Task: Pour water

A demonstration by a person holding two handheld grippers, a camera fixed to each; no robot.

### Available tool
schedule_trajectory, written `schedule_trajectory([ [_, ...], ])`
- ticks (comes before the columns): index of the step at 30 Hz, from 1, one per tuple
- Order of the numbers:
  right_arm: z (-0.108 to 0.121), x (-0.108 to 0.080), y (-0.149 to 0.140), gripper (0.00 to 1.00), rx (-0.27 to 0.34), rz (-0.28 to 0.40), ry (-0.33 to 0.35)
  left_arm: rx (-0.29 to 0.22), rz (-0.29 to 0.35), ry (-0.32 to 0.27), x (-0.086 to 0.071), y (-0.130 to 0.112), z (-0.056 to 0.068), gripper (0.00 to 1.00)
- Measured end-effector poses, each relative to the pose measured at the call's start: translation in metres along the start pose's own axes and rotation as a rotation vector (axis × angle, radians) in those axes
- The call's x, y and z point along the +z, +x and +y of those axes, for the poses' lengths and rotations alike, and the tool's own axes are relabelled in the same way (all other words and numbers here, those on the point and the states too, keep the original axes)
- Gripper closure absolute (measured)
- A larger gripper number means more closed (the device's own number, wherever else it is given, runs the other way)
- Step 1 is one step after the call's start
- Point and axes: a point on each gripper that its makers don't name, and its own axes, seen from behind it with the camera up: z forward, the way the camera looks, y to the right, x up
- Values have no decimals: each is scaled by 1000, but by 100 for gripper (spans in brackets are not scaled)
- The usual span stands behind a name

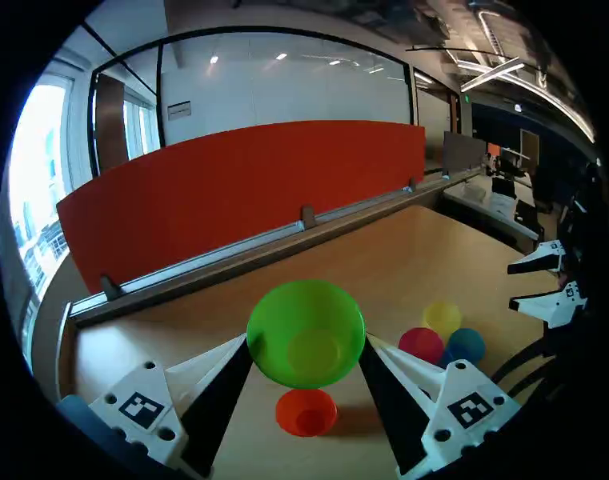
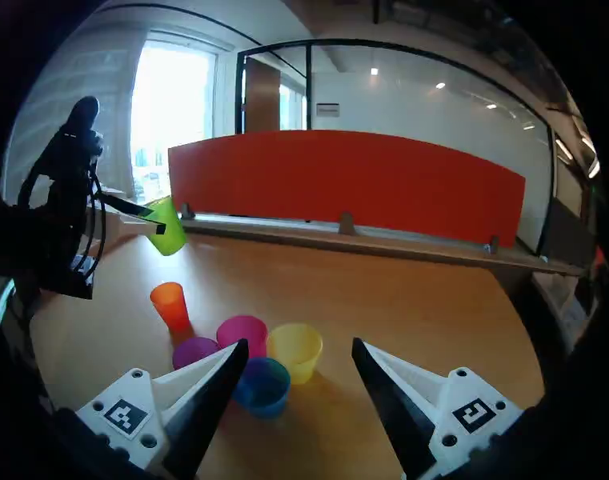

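The left gripper (image 1: 306, 340) has its fingers clamped on a green cup (image 1: 306, 324), one tip pressing each side. The cup is translucent and tilted, so the left gripper view looks along its length, with the smaller base circle showing inside the round rim. I cannot tell whether there is water in it.

Just below it in that frame, an orange cup (image 1: 306, 412) stands upright on the desk (image 1: 400, 264). To the lower right, a red cup (image 1: 421, 344), a yellow cup (image 1: 442, 317) and a blue cup (image 1: 466, 346) cluster together, touching or nearly so. At the right edge the white fingers of the right gripper (image 1: 548, 282) hang apart, well off from the green cup.

In the right gripper view, that gripper's fingers spread wide at the bottom of the frame with nothing held. The blue cup sits just beside the lower-left finger, the yellow cup between the tips but farther off, and a purple cup (image 2: 194, 350) is left of the cluster. At the upper left, the green cup is held clear of the desk, above and behind the orange cup.

A red partition (image 2: 344, 180) runs along the desk's far edge, with a bright window (image 2: 172, 112) behind it.
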Motion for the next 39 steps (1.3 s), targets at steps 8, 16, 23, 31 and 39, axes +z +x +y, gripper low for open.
schedule_trajectory([
  [8,-7,1,-5,0,-15,-13,16,-14,30,25,-21,11,0,13],
  [16,-12,3,-12,0,-27,-28,30,-13,51,46,-42,16,4,13],
  [23,-17,3,-16,0,-37,-37,43,-33,74,77,-58,14,5,13],
  [31,-20,3,-22,0,-49,-51,56,-74,99,80,-75,10,11,13],
  [39,-26,4,-29,0,-68,-66,74,-79,103,88,-92,5,16,13],
])
